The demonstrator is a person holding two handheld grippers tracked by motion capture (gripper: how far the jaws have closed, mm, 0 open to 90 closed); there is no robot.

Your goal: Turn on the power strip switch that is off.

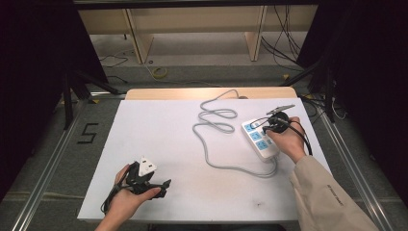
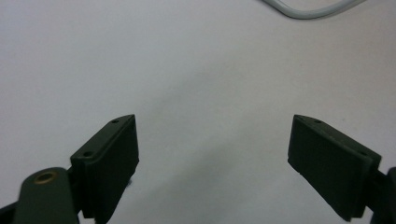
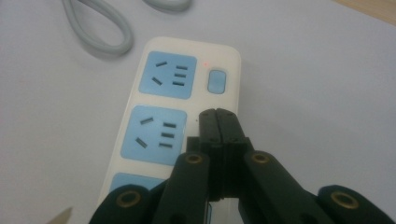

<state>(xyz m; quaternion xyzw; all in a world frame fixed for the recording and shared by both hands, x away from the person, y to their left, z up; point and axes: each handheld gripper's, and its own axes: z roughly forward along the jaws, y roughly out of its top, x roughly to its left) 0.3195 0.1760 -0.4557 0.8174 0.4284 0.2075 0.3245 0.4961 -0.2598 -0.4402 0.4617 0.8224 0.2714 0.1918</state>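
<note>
Right gripper view: the right gripper (image 3: 219, 114) has its jaws pressed together on nothing, tips poised over the strip (image 3: 180, 116) just short of the blue switch (image 3: 215, 81), beside which a small red light (image 3: 206, 64) glows. The step in hand looks like pressing that switch with the closed tips. The next move calls for a short push forward and down, square onto the switch, without sliding the strip or straying onto the socket next to it.

From the high view the strip (image 1: 260, 139) lies near the table's (image 1: 159, 144) right edge, under the right gripper (image 1: 270, 126). Its grey cable (image 1: 211, 126) loops toward the far edge and curls back toward the middle of the table.

Counts: one strip, one switch, three blue sockets seen from above, one cable, two grippers.

The left gripper (image 1: 166, 185) rests near the front-left corner in the person's hand, jaws wide apart and empty in its own view (image 2: 212, 154), above bare table, with a bend of the cable (image 2: 313, 8) at the top edge.
</note>
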